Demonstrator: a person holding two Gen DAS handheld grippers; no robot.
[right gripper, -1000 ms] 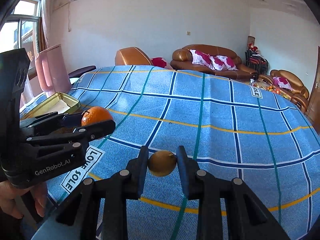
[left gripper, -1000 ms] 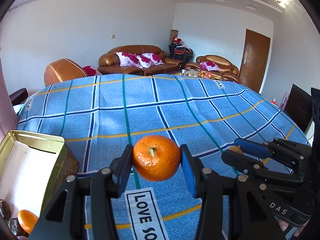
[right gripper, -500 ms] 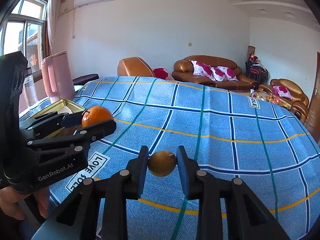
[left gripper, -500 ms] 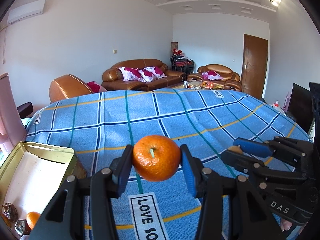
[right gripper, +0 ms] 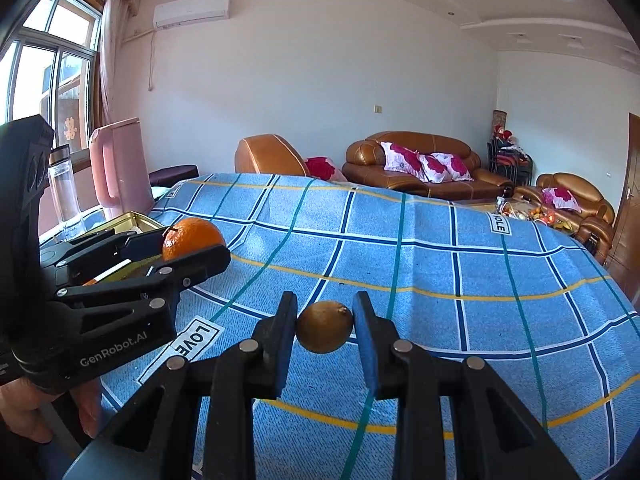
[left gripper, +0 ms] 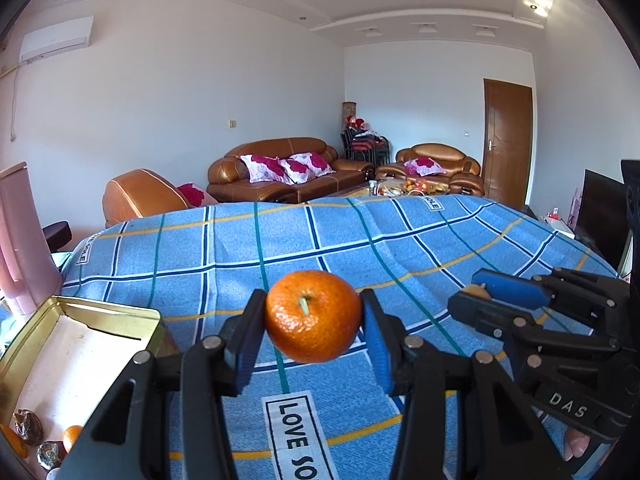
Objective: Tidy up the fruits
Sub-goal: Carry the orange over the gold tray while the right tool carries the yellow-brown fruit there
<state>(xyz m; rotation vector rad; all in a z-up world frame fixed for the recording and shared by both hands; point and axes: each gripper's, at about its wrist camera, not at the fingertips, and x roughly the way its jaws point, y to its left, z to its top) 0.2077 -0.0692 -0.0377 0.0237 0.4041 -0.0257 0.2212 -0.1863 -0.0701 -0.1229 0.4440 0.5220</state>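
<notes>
Gripping an orange mandarin (left gripper: 313, 316) between its two pads, the left gripper (left gripper: 313, 320) holds it in the air above the blue checked tablecloth (left gripper: 360, 240), stem toward the camera. The right gripper (right gripper: 325, 326) is clamped on a small brownish-yellow fruit (right gripper: 325, 327), also off the cloth. A gold tin (left gripper: 80, 320) sits at the left, with a few fruits (left gripper: 72, 436) in its near corner

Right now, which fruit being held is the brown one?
The small brown fruit pinched in the right gripper. The left gripper holds a bigger, bright orange tangerine with a green stem.
</notes>
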